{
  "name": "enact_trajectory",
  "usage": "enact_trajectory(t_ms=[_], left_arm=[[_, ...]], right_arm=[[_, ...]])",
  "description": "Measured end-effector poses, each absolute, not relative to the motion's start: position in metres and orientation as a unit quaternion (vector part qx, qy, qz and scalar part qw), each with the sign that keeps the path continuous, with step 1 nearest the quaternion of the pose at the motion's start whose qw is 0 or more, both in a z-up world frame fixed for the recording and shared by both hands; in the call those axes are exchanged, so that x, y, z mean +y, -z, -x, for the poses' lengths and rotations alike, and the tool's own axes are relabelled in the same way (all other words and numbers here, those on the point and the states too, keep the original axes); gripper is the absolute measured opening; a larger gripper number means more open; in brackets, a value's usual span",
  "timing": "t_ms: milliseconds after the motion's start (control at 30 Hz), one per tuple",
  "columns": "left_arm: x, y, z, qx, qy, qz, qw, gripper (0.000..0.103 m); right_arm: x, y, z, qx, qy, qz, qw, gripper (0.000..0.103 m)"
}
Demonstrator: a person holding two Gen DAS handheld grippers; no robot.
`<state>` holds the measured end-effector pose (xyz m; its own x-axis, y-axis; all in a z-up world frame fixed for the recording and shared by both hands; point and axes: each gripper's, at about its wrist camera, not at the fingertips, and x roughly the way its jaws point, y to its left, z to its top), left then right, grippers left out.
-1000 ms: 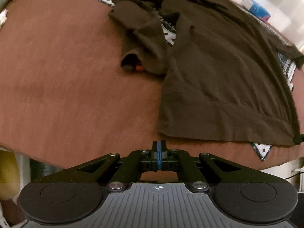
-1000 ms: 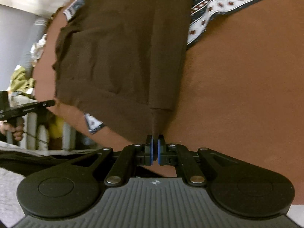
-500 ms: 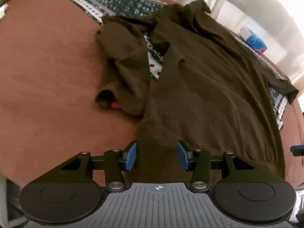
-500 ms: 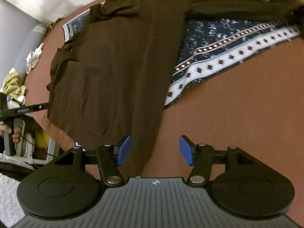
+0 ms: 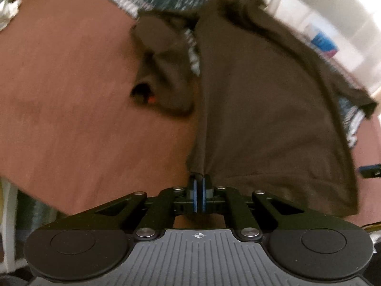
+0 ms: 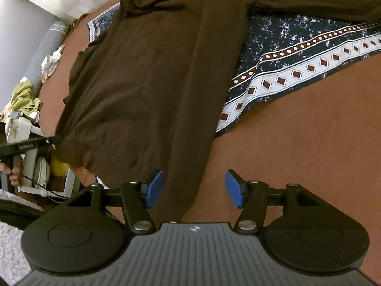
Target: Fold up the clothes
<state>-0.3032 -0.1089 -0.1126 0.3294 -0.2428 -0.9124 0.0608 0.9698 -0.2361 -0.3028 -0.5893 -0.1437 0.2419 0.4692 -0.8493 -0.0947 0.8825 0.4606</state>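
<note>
A dark brown long-sleeved shirt (image 5: 262, 119) (image 6: 154, 71) lies spread on a brown bedspread (image 5: 71, 83), partly over a patterned navy cloth (image 6: 297, 54). My left gripper (image 5: 199, 190) is shut on the shirt's near left hem corner, and the cloth bunches up from its pads. One sleeve (image 5: 162, 71) lies folded beside the body. My right gripper (image 6: 194, 188) stands open over the other hem corner. That fabric lies between the blue pads (image 6: 154, 188), close to the left one and untouched by the right. The left gripper (image 6: 31, 144) also shows at the shirt's far hem, held by a hand (image 6: 14, 169).
The bed's near edge runs just behind both grippers. A white frame (image 6: 26, 128), a green garment (image 6: 23, 97) and a grey bolster (image 6: 45, 50) sit off the bed's left side. A blue-and-white pack (image 5: 323, 43) lies at the far edge by a bright window.
My left gripper opened, moved onto the shirt's hem corner and shut on it. My right gripper let go of its hem corner and opened wide.
</note>
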Motion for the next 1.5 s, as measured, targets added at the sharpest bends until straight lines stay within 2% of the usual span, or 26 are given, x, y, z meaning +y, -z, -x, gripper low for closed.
enact_trajectory(t_ms=[33, 67, 100, 167, 233, 300, 467, 733, 900, 1133, 1433, 1467, 1500], left_arm=[[-0.109, 0.115, 0.3, 0.576, 0.089, 0.085, 0.808, 0.001], [-0.109, 0.115, 0.298, 0.577, 0.085, 0.091, 0.807, 0.027], [-0.11, 0.112, 0.297, 0.575, 0.08, 0.095, 0.809, 0.029], [-0.112, 0.1, 0.293, 0.566, 0.079, 0.1, 0.815, 0.045], [-0.112, 0.083, 0.288, 0.553, 0.084, 0.107, 0.822, 0.051], [-0.115, 0.063, 0.28, 0.532, 0.092, 0.107, 0.835, 0.052], [-0.138, 0.014, 0.229, 0.452, 0.109, 0.074, 0.882, 0.057], [-0.203, -0.005, 0.102, 0.388, 0.162, 0.057, 0.906, 0.057], [-0.229, 0.026, 0.013, 0.396, 0.217, 0.031, 0.892, 0.062], [-0.244, 0.096, -0.082, 0.447, 0.257, 0.025, 0.857, 0.062], [-0.25, 0.134, -0.126, 0.483, 0.271, 0.049, 0.831, 0.061], [-0.252, 0.136, -0.128, 0.487, 0.27, 0.051, 0.829, 0.046], [-0.253, 0.138, -0.129, 0.492, 0.268, 0.054, 0.826, 0.025]], right_arm=[[-0.591, 0.144, 0.3, 0.587, -0.184, -0.158, 0.772, 0.063], [-0.592, 0.143, 0.298, 0.586, -0.186, -0.156, 0.773, 0.063], [-0.593, 0.141, 0.296, 0.583, -0.187, -0.153, 0.776, 0.063], [-0.596, 0.133, 0.29, 0.572, -0.192, -0.148, 0.783, 0.063], [-0.601, 0.121, 0.283, 0.554, -0.2, -0.146, 0.795, 0.064], [-0.604, 0.106, 0.273, 0.526, -0.209, -0.142, 0.812, 0.067], [-0.608, 0.077, 0.23, 0.458, -0.241, -0.128, 0.846, 0.068], [-0.577, 0.048, 0.135, 0.391, -0.264, -0.104, 0.876, 0.068], [-0.544, 0.05, 0.07, 0.387, -0.244, -0.086, 0.885, 0.068], [-0.504, 0.099, -0.033, 0.434, -0.192, -0.076, 0.877, 0.068], [-0.49, 0.145, -0.1, 0.47, -0.163, -0.107, 0.861, 0.068], [-0.489, 0.15, -0.105, 0.484, -0.163, -0.11, 0.853, 0.067], [-0.489, 0.156, -0.11, 0.497, -0.164, -0.112, 0.845, 0.062]])
